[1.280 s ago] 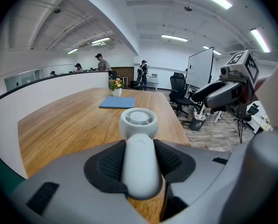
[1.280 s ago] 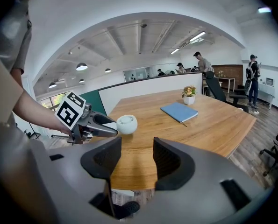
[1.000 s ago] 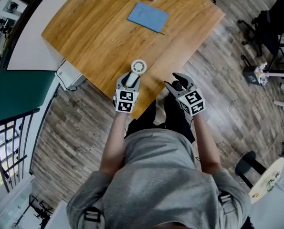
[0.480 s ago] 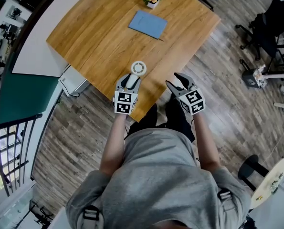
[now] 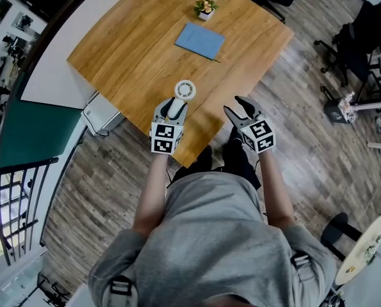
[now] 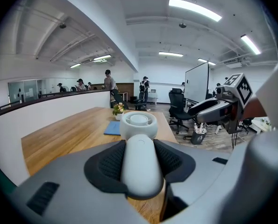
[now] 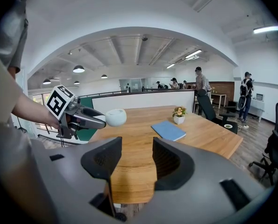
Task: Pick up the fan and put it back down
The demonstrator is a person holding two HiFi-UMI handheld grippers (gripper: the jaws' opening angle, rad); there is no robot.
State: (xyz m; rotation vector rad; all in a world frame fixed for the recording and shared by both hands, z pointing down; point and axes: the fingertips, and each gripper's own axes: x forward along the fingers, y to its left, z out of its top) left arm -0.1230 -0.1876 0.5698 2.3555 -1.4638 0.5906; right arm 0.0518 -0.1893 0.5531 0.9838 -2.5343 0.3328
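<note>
A small white hand fan [image 5: 185,89] with a round head and a smooth handle is held off the wooden table [image 5: 132,50], over its near corner. My left gripper [image 5: 175,109] is shut on the handle. In the left gripper view the handle [image 6: 139,164] sits clamped between the black pads, with the fan head [image 6: 139,124] beyond it. The right gripper view shows the fan [image 7: 115,117] sticking out of the left gripper [image 7: 82,116], well above the tabletop. My right gripper [image 5: 241,109] hangs open to the right, just off the table's edge, and its jaws [image 7: 136,160] hold nothing.
A blue notebook [image 5: 200,41] lies mid-table, and a small potted plant [image 5: 205,6] stands at the far edge. Office chairs [image 5: 360,40] stand on the wood floor to the right. A white unit [image 5: 100,115] sits on the floor left of the table.
Both grippers have risen a little toward the head camera. The fan stays in the left gripper's grip. The right jaws remain apart and empty.
</note>
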